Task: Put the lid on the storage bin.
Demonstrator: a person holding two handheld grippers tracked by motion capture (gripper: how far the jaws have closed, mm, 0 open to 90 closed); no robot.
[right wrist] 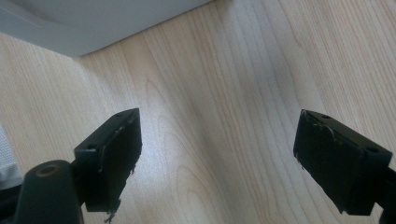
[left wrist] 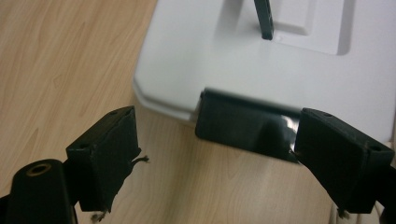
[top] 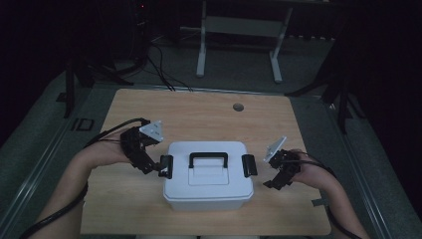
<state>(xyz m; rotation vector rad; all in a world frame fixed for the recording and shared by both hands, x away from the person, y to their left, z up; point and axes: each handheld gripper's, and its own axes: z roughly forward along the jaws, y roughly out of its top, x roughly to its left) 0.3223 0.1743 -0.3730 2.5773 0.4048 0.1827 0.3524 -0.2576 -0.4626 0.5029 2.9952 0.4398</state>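
Two grippers are closing in on a white box (top: 208, 175) that's sitting in the middle of the table (top: 199, 109), lid on, black handle (top: 208, 159) lying flat on top and a black latch on each short end.

The left gripper (top: 155, 168) is hanging right at the left latch (top: 165, 166) with its jaws spread wide. In the left gripper view that latch (left wrist: 245, 129) is sitting between the two pads, one pad (left wrist: 343, 158) just about touching its edge and the other pad (left wrist: 105, 156) well off to the side over bare wood, so nothing is being gripped.

The right gripper (top: 276, 183) is also gaping wide and holding nothing. It's hovering near the right latch (top: 249, 165) but apart from it, pointing down at the table. Its own view is mostly wood grain with just a corner of the box (right wrist: 93, 23) up top (the latch isn't in there at all).

My guess is they're going for the latches to get the lid open. What's worrying me:

- the left one is lopsided on the latch, so if it's squeezing from here it's probably catching one edge and slipping off, or shoving the whole box sideways since nothing's bracing the far end
- the right one is aimed at the table, not the latch, so pushing ahead likely means it's jabbing wood or bumping the box wall
- popping one latch only could be leaving the lid cocked and jammed
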